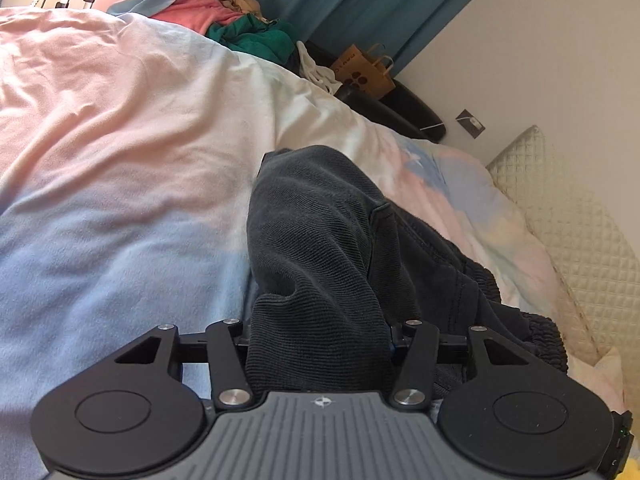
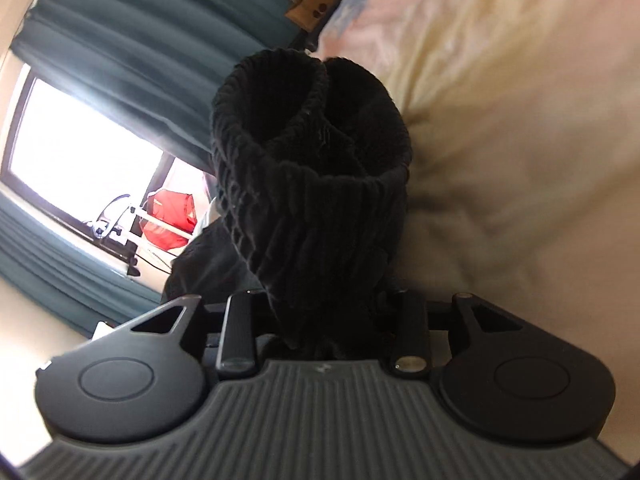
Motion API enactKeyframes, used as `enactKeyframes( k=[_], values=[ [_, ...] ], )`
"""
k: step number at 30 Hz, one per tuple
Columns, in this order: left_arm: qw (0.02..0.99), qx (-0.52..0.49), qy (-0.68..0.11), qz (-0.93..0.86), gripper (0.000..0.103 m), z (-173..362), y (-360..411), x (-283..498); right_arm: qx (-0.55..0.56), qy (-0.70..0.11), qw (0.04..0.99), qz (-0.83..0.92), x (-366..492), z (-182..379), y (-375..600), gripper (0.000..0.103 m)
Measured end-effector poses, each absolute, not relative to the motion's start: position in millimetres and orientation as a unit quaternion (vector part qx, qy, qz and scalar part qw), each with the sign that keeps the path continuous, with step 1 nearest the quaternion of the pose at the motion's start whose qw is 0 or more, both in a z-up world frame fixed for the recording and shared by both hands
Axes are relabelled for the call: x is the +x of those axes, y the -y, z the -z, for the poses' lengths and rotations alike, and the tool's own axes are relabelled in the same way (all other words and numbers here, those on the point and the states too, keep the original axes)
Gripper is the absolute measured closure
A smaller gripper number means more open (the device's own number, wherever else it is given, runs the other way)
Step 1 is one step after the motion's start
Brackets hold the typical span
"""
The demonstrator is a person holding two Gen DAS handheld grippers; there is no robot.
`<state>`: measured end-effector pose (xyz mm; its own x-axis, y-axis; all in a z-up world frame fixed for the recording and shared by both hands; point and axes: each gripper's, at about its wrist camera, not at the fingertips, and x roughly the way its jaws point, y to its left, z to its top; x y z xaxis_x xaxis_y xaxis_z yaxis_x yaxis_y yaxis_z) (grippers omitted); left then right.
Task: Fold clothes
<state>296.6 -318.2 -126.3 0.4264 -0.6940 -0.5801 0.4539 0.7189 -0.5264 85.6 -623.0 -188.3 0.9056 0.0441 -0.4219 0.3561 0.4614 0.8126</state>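
A dark grey ribbed garment (image 1: 320, 240) with an elastic waistband lies bunched on the pastel duvet (image 1: 120, 140) and rises into my left gripper (image 1: 320, 340). The cloth covers the fingers, which look shut on it. In the right wrist view a ribbed cuff of the same dark garment (image 2: 312, 160) stands up like an open tube. Its lower end is pinched into my right gripper (image 2: 324, 320), held above the cream part of the duvet (image 2: 520, 160). Cloth hides both grippers' fingertips.
A heap of pink and green clothes (image 1: 256, 36) sits at the far end of the bed, with a brown paper bag (image 1: 364, 72) beyond it. A quilted cream pillow (image 1: 580, 240) lies at the right. Teal curtains (image 2: 120, 40) frame a bright window (image 2: 80, 152).
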Motion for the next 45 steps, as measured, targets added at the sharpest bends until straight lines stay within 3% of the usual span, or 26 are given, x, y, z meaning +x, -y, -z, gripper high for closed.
enactKeyframes(
  k=[7, 9, 13, 15, 17, 20, 22, 24, 26, 28, 45],
  values=[
    [0.85, -0.101, -0.411, 0.313, 0.034, 93.4, 316.0, 282.8, 0.517, -0.235, 0.814, 0.12, 75.0, 165.2, 620.8, 0.057],
    [0.86, -0.064, -0.407, 0.302, 0.024, 73.9, 314.5, 271.9, 0.49, -0.252, 0.822, 0.145, 66.4, 144.1, 615.7, 0.057],
    [0.872, -0.019, -0.378, 0.311, 0.018, 25.9, 304.7, 238.8, 0.412, -0.262, 0.852, 0.19, 43.4, 92.2, 597.0, 0.058],
    [0.881, 0.005, -0.356, 0.313, 0.006, -1.6, 299.6, 217.4, 0.383, -0.253, 0.868, 0.19, 32.0, 61.9, 586.1, 0.057],
    [0.889, 0.026, -0.33, 0.317, 0.001, -30.1, 293.7, 192.5, 0.355, -0.247, 0.883, 0.185, 19.6, 32.2, 571.4, 0.057],
    [0.898, 0.044, -0.297, 0.32, 0.0, -68.9, 282.8, 152.9, 0.307, -0.23, 0.908, 0.169, -0.5, -10.5, 548.4, 0.055],
    [0.901, 0.054, -0.282, 0.325, 0.0, -90.5, 276.1, 126.6, 0.284, -0.215, 0.921, 0.159, -13.4, -35.8, 533.4, 0.031],
    [0.906, 0.065, -0.264, 0.325, 0.0, -108.3, 266.9, 99.7, 0.264, -0.197, 0.932, 0.149, -27.2, -57.7, 515.7, 0.019],
    [0.915, 0.075, -0.243, 0.313, 0.0, -121.8, 256.6, 72.8, 0.242, -0.185, 0.941, 0.145, -39.2, -74.7, 497.2, 0.02],
    [0.923, 0.084, -0.227, 0.299, 0.0, -130.8, 245.0, 47.5, 0.225, -0.18, 0.947, 0.143, -50.6, -86.2, 480.2, 0.013],
    [0.956, 0.045, -0.156, 0.243, 0.0, -121.5, 131.6, -82.4, 0.148, -0.138, 0.968, 0.151, -119.2, -67.1, 370.6, 0.013]
  ],
)
